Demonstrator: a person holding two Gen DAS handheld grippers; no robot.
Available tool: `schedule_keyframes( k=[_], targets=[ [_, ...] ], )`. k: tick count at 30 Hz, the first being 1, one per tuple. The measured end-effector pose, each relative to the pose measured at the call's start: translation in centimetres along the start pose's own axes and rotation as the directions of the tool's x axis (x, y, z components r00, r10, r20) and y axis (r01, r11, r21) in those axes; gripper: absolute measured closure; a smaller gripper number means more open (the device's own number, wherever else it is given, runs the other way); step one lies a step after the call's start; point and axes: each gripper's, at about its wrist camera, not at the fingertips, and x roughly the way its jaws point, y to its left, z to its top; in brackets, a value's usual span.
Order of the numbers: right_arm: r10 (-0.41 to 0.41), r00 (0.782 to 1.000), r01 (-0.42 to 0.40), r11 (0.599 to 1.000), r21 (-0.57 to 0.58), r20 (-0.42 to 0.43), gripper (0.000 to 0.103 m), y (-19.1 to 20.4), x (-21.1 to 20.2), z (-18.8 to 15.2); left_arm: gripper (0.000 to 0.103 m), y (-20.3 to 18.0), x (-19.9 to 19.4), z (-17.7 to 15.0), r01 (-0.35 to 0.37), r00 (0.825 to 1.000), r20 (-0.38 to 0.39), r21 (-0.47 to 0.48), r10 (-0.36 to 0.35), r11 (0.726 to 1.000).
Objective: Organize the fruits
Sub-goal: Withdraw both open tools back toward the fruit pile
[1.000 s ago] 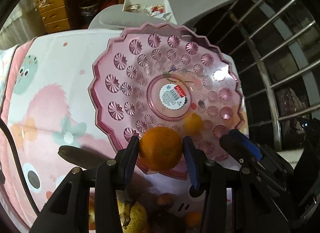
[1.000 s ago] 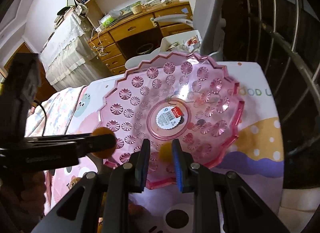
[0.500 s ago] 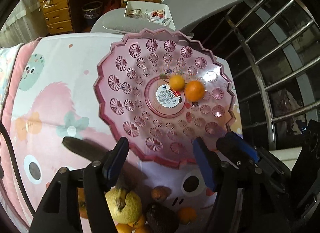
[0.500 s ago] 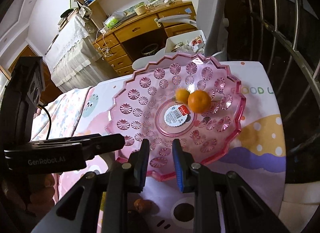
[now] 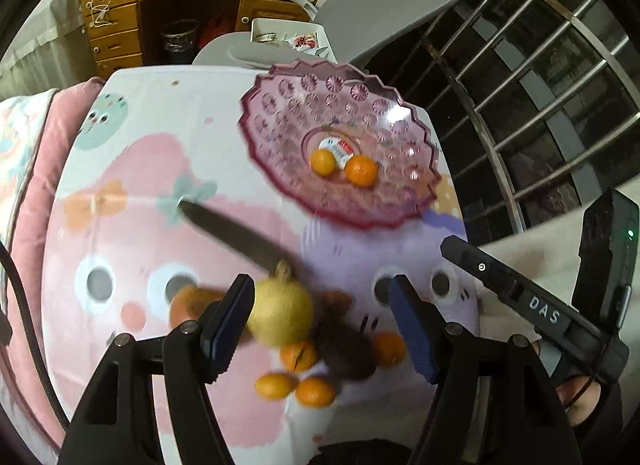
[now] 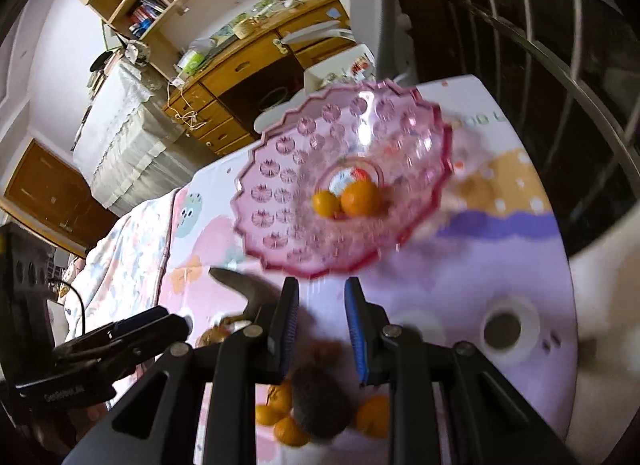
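Fruits: two round oranges (image 5: pixel 361 171) touching in the scalloped pink plastic bowl (image 5: pixel 280 113), well beyond both jaws | pear (image 5: pixel 282 315) stem pointing away, between left gripper (image 5: pixel 322 323) jaws, wide apart, empty | right gripper (image 6: pixel 322 323) jaws slightly apart, empty | roughly four small oranges (image 5: pixel 294 385) below, blurred | knife (image 5: pixel 236 235) lying diagonal on counter

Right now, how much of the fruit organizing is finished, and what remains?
Done: two oranges lie in the pink bowl. In hand: nothing; the left gripper is open above the pile, and the right gripper is empty. Left: the pear, a dark fruit and several small oranges on the table.
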Motion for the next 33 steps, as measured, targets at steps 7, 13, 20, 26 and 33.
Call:
schedule_keyframes(
  k=[7,13,20,26,33],
  targets=[
    [-0.011,1.0,0.013,0.996,0.092,-0.021,0.079,1.0,-1.9,-4.7,0.034,1.7,-3.3,-5.5,0.002,1.0,-0.008,0.018,-0.002,1.0],
    [-0.02,1.0,0.024,0.985,0.172,-0.022,0.066,1.4,-3.7,-8.4,0.031,2.7,-5.6,-9.0,0.015,1.0,0.0,0.036,-0.015,0.999],
    [-0.048,0.998,0.055,0.984,0.172,-0.048,0.062,2.3,-4.8,-11.9,0.029,3.0,-6.2,-12.4,0.027,0.999,-0.018,0.033,-0.026,0.999],
    [-0.108,0.991,0.118,0.985,0.129,-0.084,0.061,2.5,-4.8,-14.0,0.024,3.0,-6.0,-14.0,0.026,0.999,-0.039,0.018,-0.026,0.999],
    [-0.171,0.98,0.173,0.985,0.019,-0.102,0.052,2.2,-4.4,-14.7,0.023,2.7,-4.4,-14.4,0.01,0.998,-0.067,-0.035,-0.012,0.999]
  ],
)
